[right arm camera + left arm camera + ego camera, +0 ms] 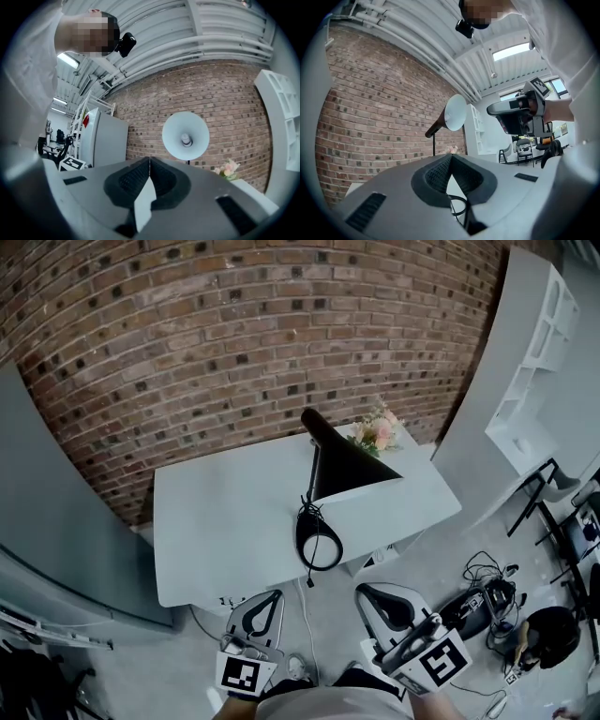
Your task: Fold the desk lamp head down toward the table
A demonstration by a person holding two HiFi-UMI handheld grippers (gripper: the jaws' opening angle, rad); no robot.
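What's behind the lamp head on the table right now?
A small bunch of pink flowers stands behind the lamp head, toward the brick wall. Its lower part and whatever holds it are covered by the lamp head, so I cannot tell what that is.

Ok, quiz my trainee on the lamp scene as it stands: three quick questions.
1. True or false: the left hand-held gripper touches the lamp.
2. What stands just behind the lamp? A flowers; B a mug; C a book.
3. Fill in: the right hand-held gripper has its jaws ____.
Key: 1 false; 2 A; 3 shut.
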